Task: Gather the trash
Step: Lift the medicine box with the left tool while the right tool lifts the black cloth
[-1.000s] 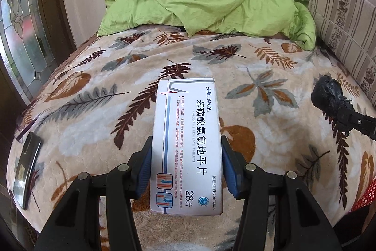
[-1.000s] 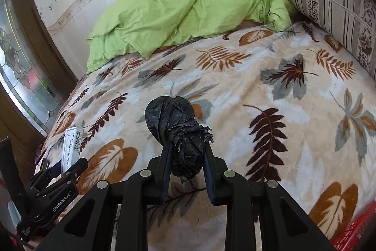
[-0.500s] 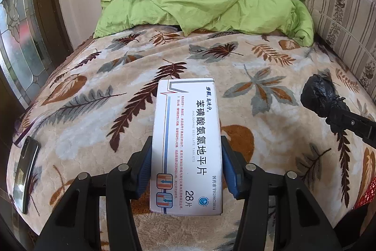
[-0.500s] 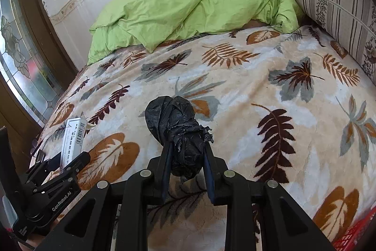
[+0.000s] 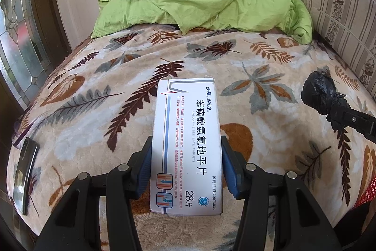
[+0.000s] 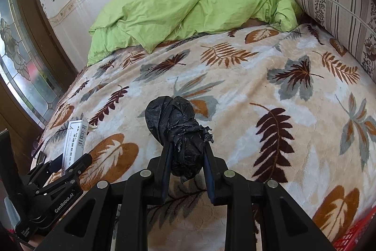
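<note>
Sitting between left tool (image 5: 185,164) fingers: pillbox (image 5: 186,145)

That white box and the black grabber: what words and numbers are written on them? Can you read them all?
White medicine box, held by the left gripper: "苯磺酸氨氯地平片"
Same box: "AMLODIPINE BESILATE TABLETS"
Same box: "28片"
Left gripper body, seen from the right wrist: "GenRobot.AI"
Red small print, registration number and side barcode: too small to read.

Your left wrist camera looks forward along its tongs (image 5: 186,165), close above the bed (image 5: 117,114). Your right matches, further right; both share the green quilt (image 6: 188,13) and each other's tongs.
</note>
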Tool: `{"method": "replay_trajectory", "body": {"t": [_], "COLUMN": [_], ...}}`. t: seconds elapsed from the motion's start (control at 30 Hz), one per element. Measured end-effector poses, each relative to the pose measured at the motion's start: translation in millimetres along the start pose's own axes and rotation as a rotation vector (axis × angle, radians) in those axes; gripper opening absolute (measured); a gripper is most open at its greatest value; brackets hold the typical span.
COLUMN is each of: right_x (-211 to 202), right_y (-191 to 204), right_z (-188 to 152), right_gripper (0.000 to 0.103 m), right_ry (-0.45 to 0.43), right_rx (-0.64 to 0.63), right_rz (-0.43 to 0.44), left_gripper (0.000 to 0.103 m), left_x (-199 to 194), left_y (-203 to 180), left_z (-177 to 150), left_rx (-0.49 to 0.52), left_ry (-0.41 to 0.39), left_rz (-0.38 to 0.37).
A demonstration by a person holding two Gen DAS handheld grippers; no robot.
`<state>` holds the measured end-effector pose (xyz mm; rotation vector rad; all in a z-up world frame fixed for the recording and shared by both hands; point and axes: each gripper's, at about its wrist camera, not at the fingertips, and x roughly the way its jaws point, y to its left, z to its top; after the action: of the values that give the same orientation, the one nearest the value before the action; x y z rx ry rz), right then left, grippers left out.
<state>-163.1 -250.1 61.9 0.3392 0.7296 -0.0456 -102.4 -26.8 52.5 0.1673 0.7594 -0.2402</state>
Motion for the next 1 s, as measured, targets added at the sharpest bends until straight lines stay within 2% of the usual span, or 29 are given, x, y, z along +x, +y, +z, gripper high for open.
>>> {"method": "replay_trajectory", "body": {"t": [1.0], "right_x": [-5.7], "right_y": [1.1], "right_z": [-1.0], "right_gripper": [0.026], "right_ry": [-0.016], "right_rx": [0.005], "right_rz": [-0.003], "left_gripper": [0.051], "left_x": [-1.0], "left_y": [-6.9], "left_z": [-1.4], "left_rx": [0.031], "left_ry": [-0.003], "left_rz": [-0.048]}}
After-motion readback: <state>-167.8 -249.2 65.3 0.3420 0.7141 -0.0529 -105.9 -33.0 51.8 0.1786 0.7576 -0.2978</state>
